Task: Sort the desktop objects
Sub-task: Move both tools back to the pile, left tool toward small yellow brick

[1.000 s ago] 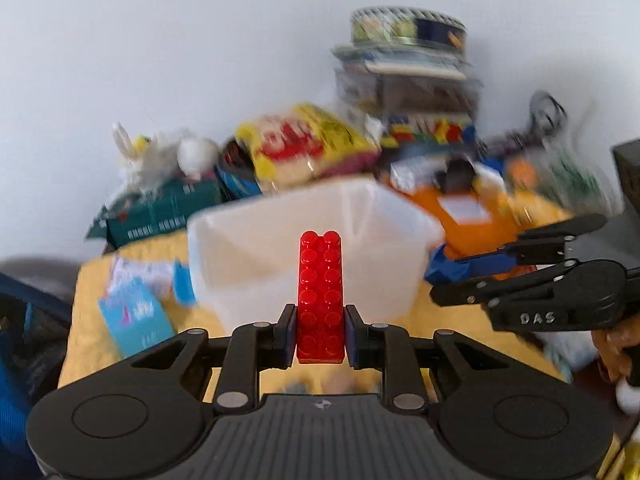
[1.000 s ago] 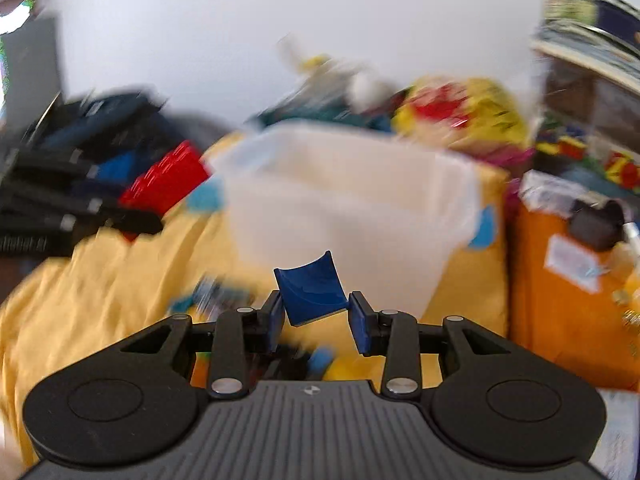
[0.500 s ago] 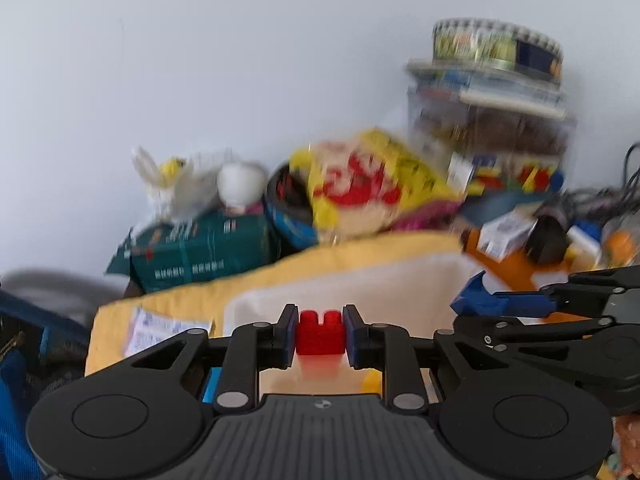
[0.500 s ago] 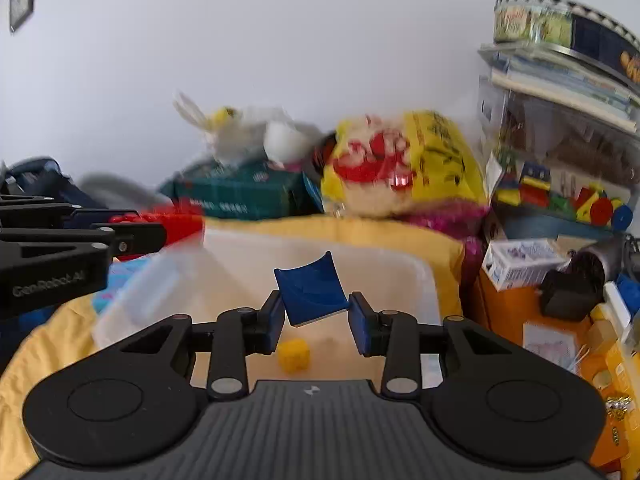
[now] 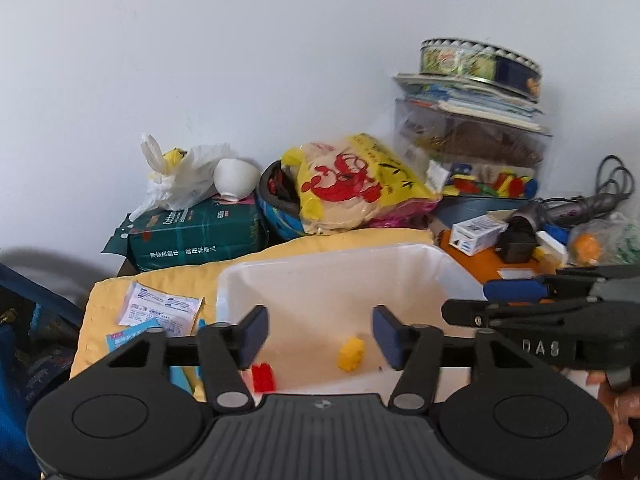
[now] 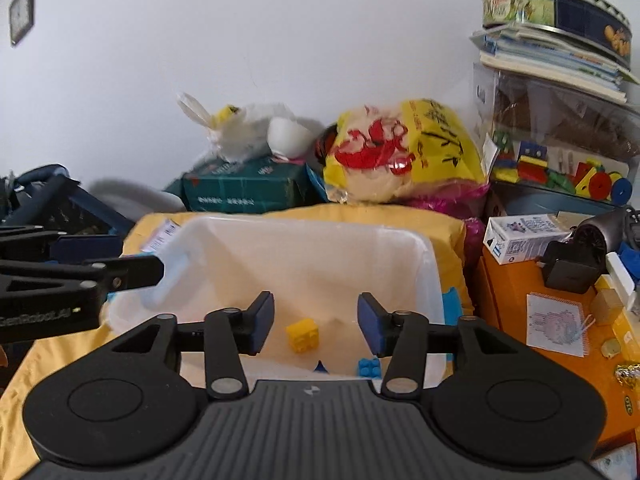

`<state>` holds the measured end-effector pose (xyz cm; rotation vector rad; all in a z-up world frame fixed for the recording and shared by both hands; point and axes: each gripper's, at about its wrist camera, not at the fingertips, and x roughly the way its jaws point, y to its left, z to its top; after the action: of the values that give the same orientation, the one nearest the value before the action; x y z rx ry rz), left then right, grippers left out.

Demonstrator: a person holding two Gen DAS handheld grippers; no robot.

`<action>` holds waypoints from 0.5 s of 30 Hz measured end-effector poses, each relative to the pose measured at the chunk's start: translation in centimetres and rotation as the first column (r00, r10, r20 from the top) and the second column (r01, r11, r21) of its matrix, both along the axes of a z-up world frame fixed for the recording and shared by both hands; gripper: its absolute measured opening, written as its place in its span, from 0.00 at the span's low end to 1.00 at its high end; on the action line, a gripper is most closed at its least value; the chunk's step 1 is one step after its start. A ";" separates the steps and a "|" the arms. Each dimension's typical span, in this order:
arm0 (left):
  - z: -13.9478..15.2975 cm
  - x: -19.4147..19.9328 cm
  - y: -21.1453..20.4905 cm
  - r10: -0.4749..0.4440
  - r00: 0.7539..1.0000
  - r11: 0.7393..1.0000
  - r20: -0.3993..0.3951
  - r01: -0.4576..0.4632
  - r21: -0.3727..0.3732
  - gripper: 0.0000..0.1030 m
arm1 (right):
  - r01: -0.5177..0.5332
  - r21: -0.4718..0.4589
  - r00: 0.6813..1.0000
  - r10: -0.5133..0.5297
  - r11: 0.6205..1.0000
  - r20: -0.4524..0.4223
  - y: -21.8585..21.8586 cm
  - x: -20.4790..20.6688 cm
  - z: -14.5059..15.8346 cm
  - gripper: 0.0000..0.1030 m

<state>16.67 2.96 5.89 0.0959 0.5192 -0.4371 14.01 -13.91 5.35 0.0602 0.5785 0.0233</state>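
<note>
Both grippers hang over the white bin [image 6: 420, 248], jaws just opened and empty: left gripper [image 5: 320, 332] wide, right gripper [image 6: 316, 322] half-wide. Red brick [image 5: 262, 376] and yellow brick [image 6: 303, 334] lie inside.

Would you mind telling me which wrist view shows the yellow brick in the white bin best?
The right wrist view: the yellow brick lies sharp and unobstructed between the open jaws, studs visible. In the left wrist view it is blurrier, though still whole, on the white bin floor.

Matte black plastic left gripper [image 5: 319, 333]: ribbed housing, round side discs, silver screws, blue pads. Matching black right gripper [image 6: 316, 322], white "DAS" lettering.
</note>
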 end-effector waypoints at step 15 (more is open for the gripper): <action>-11.0 -10.2 1.9 -0.062 0.962 0.989 -0.267 0.095 0.112 0.64 | -0.125 0.026 0.980 0.128 0.992 -0.152 2.7 -9.7 -6.7 0.60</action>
<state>6.51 4.83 -5.12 0.1804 0.8063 -0.4986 4.34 -11.26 -1.38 0.0411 0.7358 0.1484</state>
